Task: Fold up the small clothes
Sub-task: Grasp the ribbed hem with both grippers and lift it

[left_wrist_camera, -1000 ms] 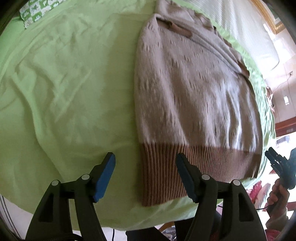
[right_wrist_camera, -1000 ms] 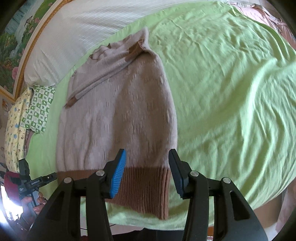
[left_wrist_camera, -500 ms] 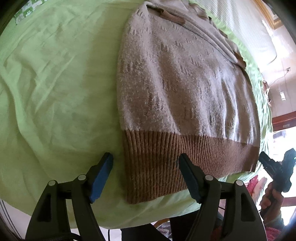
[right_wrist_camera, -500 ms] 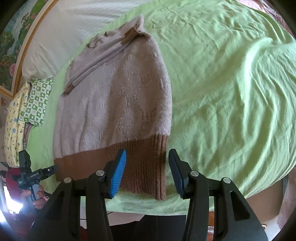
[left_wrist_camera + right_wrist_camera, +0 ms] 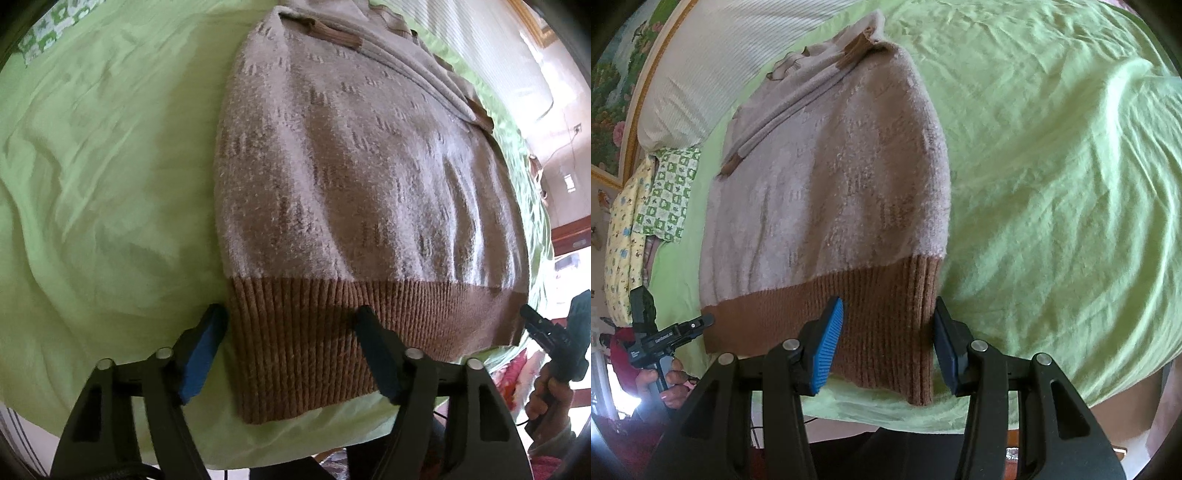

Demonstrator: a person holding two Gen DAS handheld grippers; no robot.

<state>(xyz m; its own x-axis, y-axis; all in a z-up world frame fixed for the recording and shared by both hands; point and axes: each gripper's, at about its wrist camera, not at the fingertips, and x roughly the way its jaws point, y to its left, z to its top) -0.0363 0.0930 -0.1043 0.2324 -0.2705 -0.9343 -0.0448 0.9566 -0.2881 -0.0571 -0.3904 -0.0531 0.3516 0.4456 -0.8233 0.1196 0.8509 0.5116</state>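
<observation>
pale knit sweater [image 5: 362,177] spread flat on green bedsheet [image 5: 103,192], brown ribbed hem [image 5: 332,332] nearest the bed's front edge, sleeves folded across the upper back, brown cuffs showing near the collar end. white striped pillow [image 5: 738,62] beyond the collar; checked green cloth [image 5: 668,192] at the far side of the sheet.

left gripper [image 5: 291,350] low over the hem's left corner, jaws apart and just been closing in; hem corner between the blue pads, left pad at the hem's side edge, right pad over the ribbing. pads not seen pressing the knit, so no grip yet.

right gripper [image 5: 888,343] at the opposite hem corner, jaws apart, ribbed corner between the pads; right pad just outside the sweater's side edge, left pad over the ribbing. contact with fabric cannot be confirmed; nothing lifted or pinched.

seen from left wrist view: right gripper at the far hem corner, held in a hand [image 5: 550,391]. seen from right wrist view: left gripper at the other corner, held in a hand [image 5: 665,380].
</observation>
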